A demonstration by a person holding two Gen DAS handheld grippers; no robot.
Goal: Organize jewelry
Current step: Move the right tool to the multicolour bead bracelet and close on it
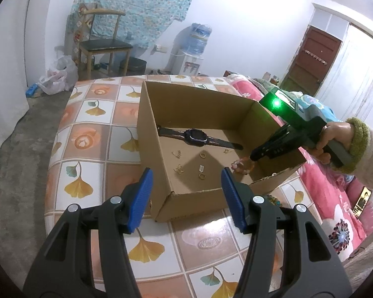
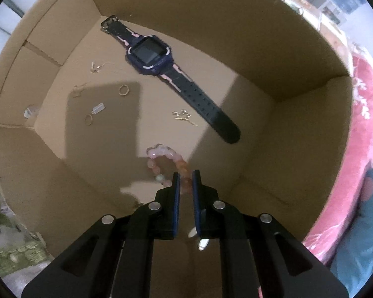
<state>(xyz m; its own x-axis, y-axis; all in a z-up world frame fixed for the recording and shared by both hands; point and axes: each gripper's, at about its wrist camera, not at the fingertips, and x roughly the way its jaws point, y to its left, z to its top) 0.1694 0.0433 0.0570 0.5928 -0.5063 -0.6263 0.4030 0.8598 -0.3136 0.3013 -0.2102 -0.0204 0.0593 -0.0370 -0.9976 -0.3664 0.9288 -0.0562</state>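
the tiled tabletop, glossy with orange roses and ginkgo leaves, carries an open cardboard box of plain matte brown board with raw corrugated edges. inside it lies a dark smartwatch, its square screen framed in purple and its rubbery strap stretched flat across the floor. the left hand-held gripper hovers outside the box's near corner, its ribbed blue pads spread wide and holding nothing. the right hand-held gripper reaches down inside the box over the right wall, its pads drawn nearly together and pinching a beaded bracelet of smooth, translucent pink and orange round beads, which hangs close to the box floor near the right wall. the step in hand looks like setting the bracelet into the box; the next move likely calls for parting the pads so it drops clear of the small pieces. those are thin gold rings, a tiny clear tag, and wiry gold earrings, scattered loose and apart on the cardboard.
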